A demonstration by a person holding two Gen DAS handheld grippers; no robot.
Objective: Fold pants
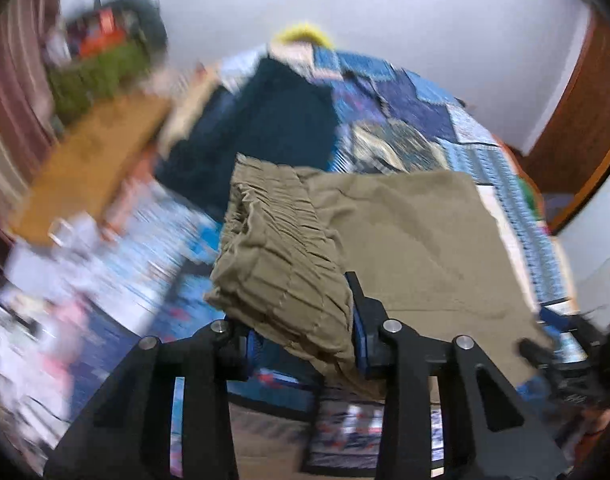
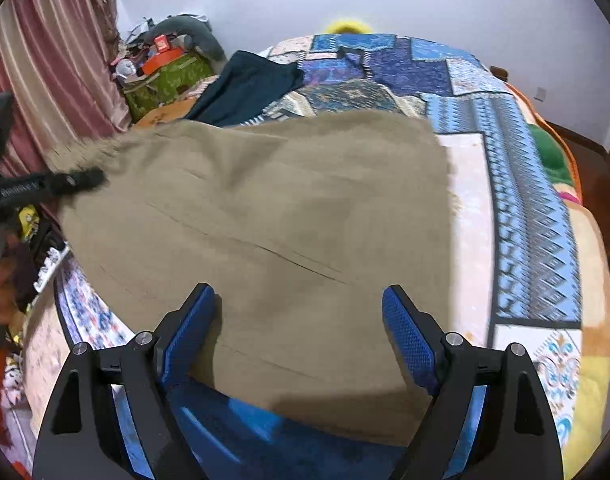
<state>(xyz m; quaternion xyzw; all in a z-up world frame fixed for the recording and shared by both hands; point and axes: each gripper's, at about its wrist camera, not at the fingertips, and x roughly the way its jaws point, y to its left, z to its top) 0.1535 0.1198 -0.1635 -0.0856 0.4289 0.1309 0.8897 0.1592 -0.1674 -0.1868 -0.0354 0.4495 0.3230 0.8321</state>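
Observation:
Khaki pants [image 2: 273, 216] lie spread over the patchwork quilt on the bed. In the left wrist view my left gripper [image 1: 301, 344] is shut on the pants' gathered elastic waistband [image 1: 281, 264], which is bunched and lifted above the quilt; the rest of the fabric [image 1: 417, 240] stretches away to the right. In the right wrist view my right gripper [image 2: 299, 320] is open, its blue pads on either side of the near edge of the pants. The left gripper's black finger [image 2: 53, 184] shows at the left edge of that view.
The patchwork quilt [image 2: 517, 208] covers the bed. A dark teal garment [image 2: 245, 84] lies at the far side. A cluttered green box [image 2: 165, 76] and pink curtain [image 2: 53, 80] stand at the left. A wooden door [image 1: 577, 112] is at the right.

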